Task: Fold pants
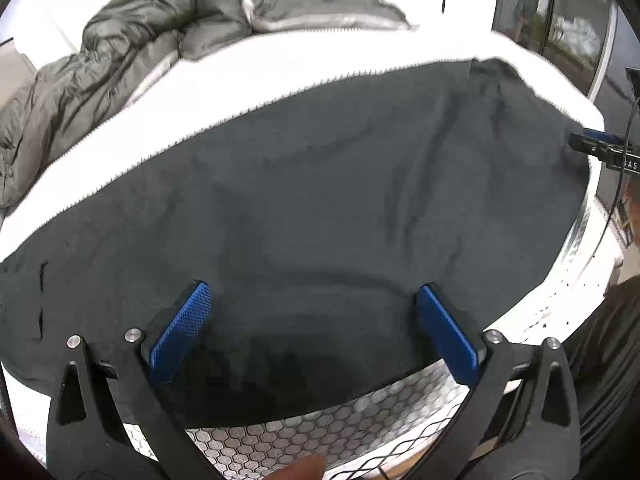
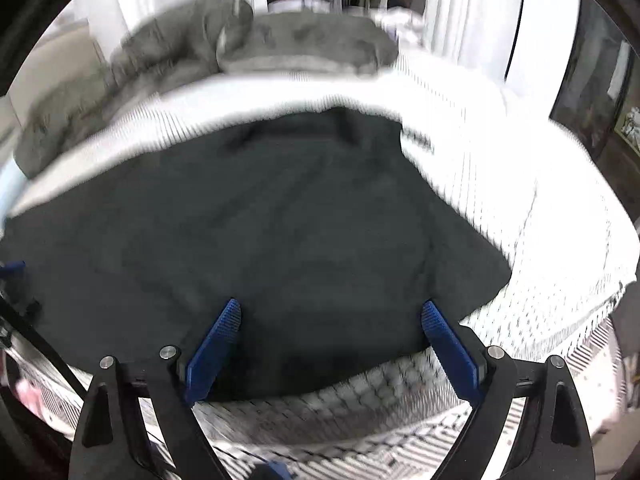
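- Lying spread out flat on the bed, the dark pants (image 1: 320,200) cover most of the near side of the white mattress (image 1: 248,68), with a few soft wrinkles running across the fabric.
- Near edge of the pants hangs right at the mattress's front side, where you can see a grey honeycomb-pattern panel (image 1: 320,432).
- left hand-held gripper (image 1: 316,332) hovers over that near edge with its blue pads spread wide, nothing pinched between them, just cloth underneath.
- right hand-held gripper (image 2: 332,340) is the same deal over its end of the pants, jaws gaping wide and holding nothing; that view is pretty blurry.
- Its tip also pokes into the left view at the far right edge of the pants.
- Further back, a rumpled olive-grey duvet (image 1: 132,40) is bunched up along the far side of the bed.
- White curtains (image 2: 460,12) hang behind it all.
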